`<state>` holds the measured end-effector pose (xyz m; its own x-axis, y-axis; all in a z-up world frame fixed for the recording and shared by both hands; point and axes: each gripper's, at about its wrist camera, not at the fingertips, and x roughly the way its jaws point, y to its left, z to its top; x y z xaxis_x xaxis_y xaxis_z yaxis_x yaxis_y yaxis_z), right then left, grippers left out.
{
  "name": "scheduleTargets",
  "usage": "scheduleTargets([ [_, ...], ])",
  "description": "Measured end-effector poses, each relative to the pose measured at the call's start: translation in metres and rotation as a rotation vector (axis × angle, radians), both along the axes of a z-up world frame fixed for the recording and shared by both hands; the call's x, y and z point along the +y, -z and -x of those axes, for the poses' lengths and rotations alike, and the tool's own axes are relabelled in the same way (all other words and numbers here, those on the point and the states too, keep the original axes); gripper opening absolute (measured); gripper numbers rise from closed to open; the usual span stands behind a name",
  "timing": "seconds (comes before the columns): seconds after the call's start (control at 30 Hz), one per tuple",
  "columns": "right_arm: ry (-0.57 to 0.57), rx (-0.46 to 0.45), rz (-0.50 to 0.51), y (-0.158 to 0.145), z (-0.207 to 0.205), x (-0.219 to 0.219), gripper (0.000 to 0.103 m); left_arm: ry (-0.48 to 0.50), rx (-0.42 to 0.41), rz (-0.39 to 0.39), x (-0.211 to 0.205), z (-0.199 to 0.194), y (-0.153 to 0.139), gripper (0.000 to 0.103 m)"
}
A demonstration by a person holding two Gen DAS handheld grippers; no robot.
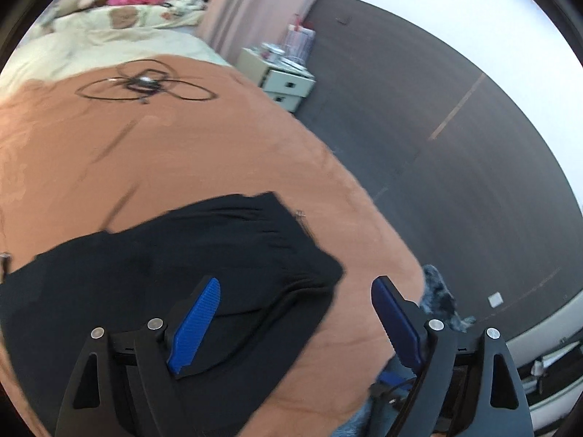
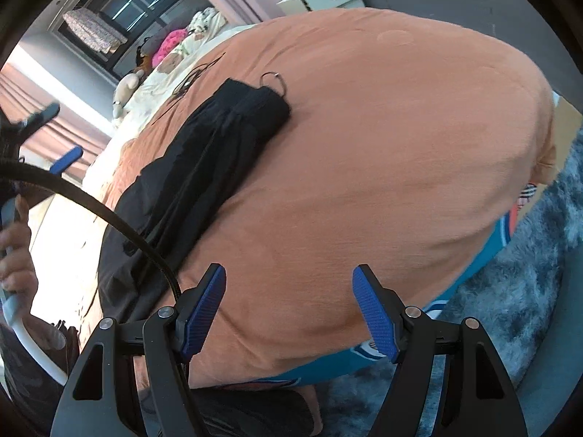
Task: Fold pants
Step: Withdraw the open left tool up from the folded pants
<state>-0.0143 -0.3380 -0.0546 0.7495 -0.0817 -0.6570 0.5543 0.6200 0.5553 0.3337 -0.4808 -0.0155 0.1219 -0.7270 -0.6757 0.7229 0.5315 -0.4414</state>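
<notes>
Pants (image 1: pixel 164 255), black and already doubled lengthwise into a long narrow strip, lie across an orange bedspread (image 1: pixel 182 153) that covers the near end of a bed. The left gripper (image 1: pixel 295 302) hangs just above the near corner of the folded cloth with its blue pads spread wide; one pad sits over the fabric, the other over bare bedspread, and nothing is pinched between them. The right gripper (image 2: pixel 289 291) is likewise parted and empty, poised over plain bedspread beside the strip, apart from the garment. Seen from the right wrist, the strip runs away from the camera toward what looks like the waistband end, where a small metal ring (image 2: pixel 273 82) rests at the cloth's far edge. A coiled black cable (image 1: pixel 145 85) lies farther up the bed, well clear of the work. A blue shaggy rug (image 2: pixel 528 284) covers the floor alongside.

The first lengthwise fold appears done, and the cross fold looks to be next. That calls for lowering a gripper onto one end of the strip, closing on all layers together, and carrying that end over toward the other without letting the stacked legs slide apart.
</notes>
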Motion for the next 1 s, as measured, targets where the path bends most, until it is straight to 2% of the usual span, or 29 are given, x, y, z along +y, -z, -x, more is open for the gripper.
scheduleTargets([
  [0.3, -0.057, -0.057, -0.007, 0.002, -0.028, -0.013, 0.071, -0.157, -0.068, -0.064, 0.111, -0.039, -0.005, 0.087],
  [0.5, -0.090, -0.087, -0.010, 0.008, -0.044, -0.024, 0.071, -0.254, -0.065, -0.079, 0.175, -0.059, -0.001, 0.087],
  [0.63, -0.107, -0.097, -0.012, 0.014, -0.051, -0.030, 0.071, -0.313, -0.042, -0.103, 0.215, -0.070, 0.013, 0.086],
  [0.73, -0.112, -0.090, -0.018, 0.020, -0.058, -0.036, 0.071, -0.358, 0.003, -0.111, 0.243, -0.076, 0.029, 0.079],
  [0.87, -0.116, -0.075, -0.018, 0.024, -0.068, -0.039, 0.071, -0.405, 0.071, -0.146, 0.271, -0.083, 0.058, 0.059],
  [1.0, -0.086, -0.062, 0.011, 0.019, -0.070, -0.039, 0.071, -0.441, 0.132, -0.166, 0.293, -0.083, 0.084, 0.052],
])
